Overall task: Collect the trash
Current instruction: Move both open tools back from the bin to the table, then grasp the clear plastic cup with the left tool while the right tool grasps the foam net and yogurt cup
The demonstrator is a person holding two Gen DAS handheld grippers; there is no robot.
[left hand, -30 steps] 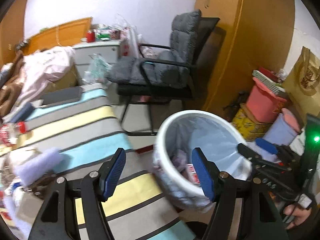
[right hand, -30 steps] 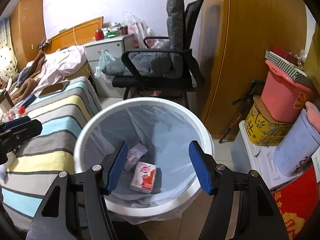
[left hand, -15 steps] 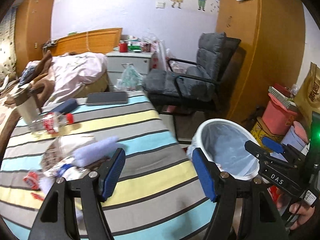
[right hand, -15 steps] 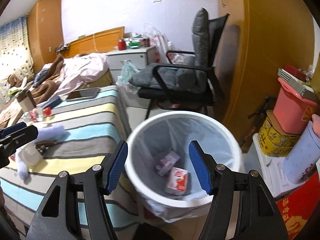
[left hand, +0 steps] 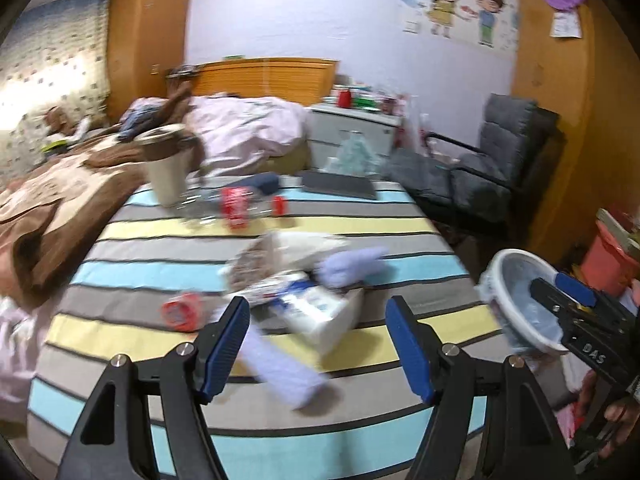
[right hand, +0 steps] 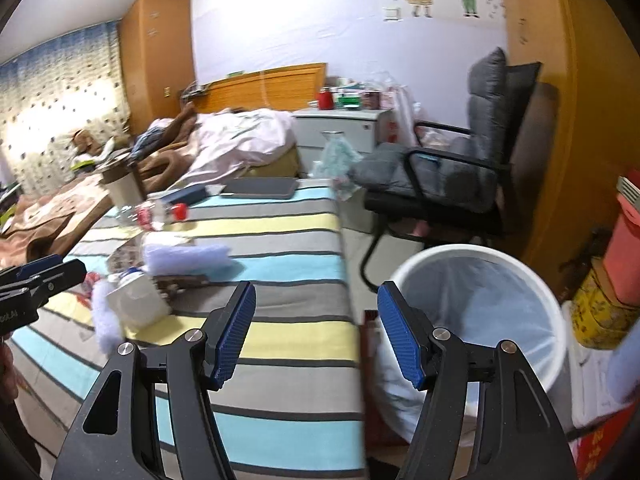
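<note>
From the left wrist view, the left gripper [left hand: 318,344] hangs over the striped bedspread [left hand: 360,224] with its jaws spread wide and nothing between them. The trash pile lies just ahead at twelve o'clock: a red crumpled wrapper [left hand: 181,312] at about ten, a white carton [left hand: 320,312] dead ahead just beyond the fingertips, its long axis running from about ten to four, and a pale lavender wad [left hand: 352,266] past it at one. Farther off at eleven lie a plastic bottle with a red label [left hand: 236,206] on its side and a paper cup [left hand: 166,170] standing upright. This hand is plainly the nearer one to the pile, so it is probably the one to pick, with the carton the easiest first grab; the blurred lavender strip [left hand: 280,368] below the jaws may get in the way. To the right, the right gripper [right hand: 316,332], likewise spread and empty, points at the bed edge, with the white lined bin [right hand: 480,320] at three o'clock beside the black chair [right hand: 460,184].
</note>
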